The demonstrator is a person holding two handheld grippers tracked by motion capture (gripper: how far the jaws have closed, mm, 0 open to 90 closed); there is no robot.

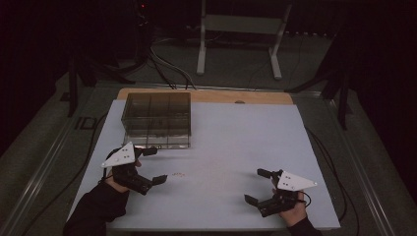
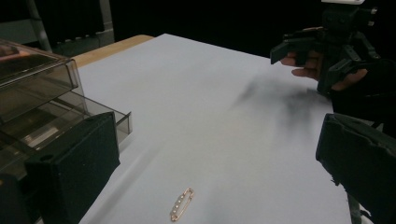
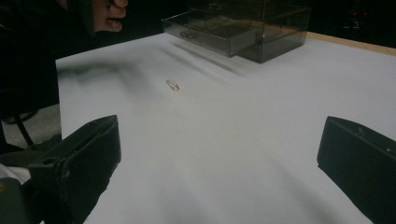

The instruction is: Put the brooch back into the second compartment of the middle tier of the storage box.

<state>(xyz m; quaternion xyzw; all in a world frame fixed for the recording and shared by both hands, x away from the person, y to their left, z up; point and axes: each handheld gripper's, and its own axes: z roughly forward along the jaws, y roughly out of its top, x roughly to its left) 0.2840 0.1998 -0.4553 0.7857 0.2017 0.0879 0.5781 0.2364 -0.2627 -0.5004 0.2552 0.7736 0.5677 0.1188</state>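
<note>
Left gripper (image 1: 153,165) hovering low over table (image 1: 236,137), jaws spread wide, gripping nothing. Small gold pin (image 2: 181,204) lying flat on table just ahead, between jaw tips in left gripper view, slightly toward right-hand jaw. Pin's long axis running roughly along gripper's line of sight, tilted a little, so jaws are closing across its narrow width. Smoked plastic drawer box (image 1: 157,119) sitting just beyond, drawer pulled out. Right gripper (image 1: 259,186) idling wide open, empty, well apart from pin; left hand clearly nearer.

No readable text, labels, numbers or signs anywhere
</note>
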